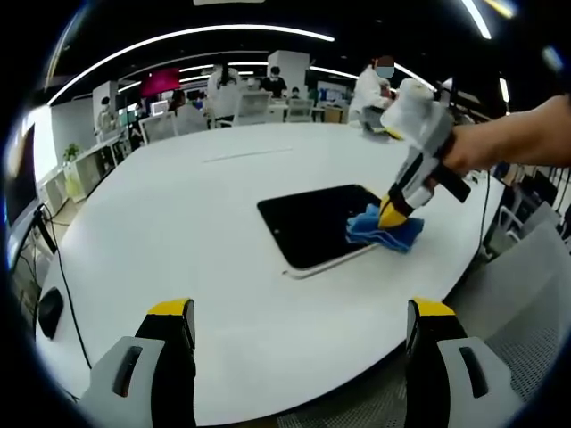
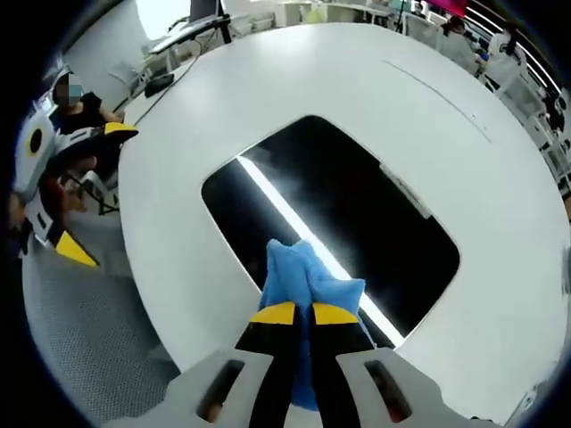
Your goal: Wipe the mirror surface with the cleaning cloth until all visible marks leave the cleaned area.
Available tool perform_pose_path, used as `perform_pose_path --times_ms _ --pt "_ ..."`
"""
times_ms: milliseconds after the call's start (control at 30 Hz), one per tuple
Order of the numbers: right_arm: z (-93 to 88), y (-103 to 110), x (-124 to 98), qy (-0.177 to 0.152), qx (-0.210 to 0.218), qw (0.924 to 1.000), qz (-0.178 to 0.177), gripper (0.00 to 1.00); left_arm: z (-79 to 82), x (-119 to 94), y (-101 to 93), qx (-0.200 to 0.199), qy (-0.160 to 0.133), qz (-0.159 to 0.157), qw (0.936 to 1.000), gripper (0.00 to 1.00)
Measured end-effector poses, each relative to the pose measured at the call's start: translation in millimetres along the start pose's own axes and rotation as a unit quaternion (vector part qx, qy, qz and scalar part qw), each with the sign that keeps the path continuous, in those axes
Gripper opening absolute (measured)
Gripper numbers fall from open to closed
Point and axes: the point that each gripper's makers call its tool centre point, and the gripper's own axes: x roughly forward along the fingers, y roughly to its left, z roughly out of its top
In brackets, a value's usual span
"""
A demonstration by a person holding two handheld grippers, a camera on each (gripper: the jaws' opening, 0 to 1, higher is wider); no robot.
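- The right gripper (image 2: 294,312), yellow-tipped, was clenched on a crumpled blue cleaning cloth (image 2: 302,281).
- The cloth (image 1: 384,228) was pressed against one edge of the dark, rounded-rectangle mirror (image 2: 357,214).
- The mirror (image 1: 312,223) lay flat on a white round table (image 1: 205,223).
- The left gripper (image 1: 299,312) hovered near the table edge, jaws spread wide, gripping nothing.

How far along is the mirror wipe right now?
Done: the right gripper is shut on the blue cloth and has it pressed on the mirror, near one edge. In hand: wiping there. The left gripper is open, off the mirror over the table. Left: the rest of the glass; I cannot make out marks on the dark surface.
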Motion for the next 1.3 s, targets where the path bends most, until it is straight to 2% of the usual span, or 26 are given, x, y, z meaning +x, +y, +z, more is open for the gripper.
perform_pose_path --times_ms 800,1300 --pt "-5.4 1.9 -3.1 -0.001 0.007 0.9999 0.015 0.0 -2.1 -1.2 -0.2 0.0 0.003 0.001 1.0 0.99" --pt "-24.3 -15.5 -11.7 0.007 0.031 0.9994 0.015 0.0 -2.2 -0.3 -0.5 -0.001 0.004 0.002 1.0 0.99"
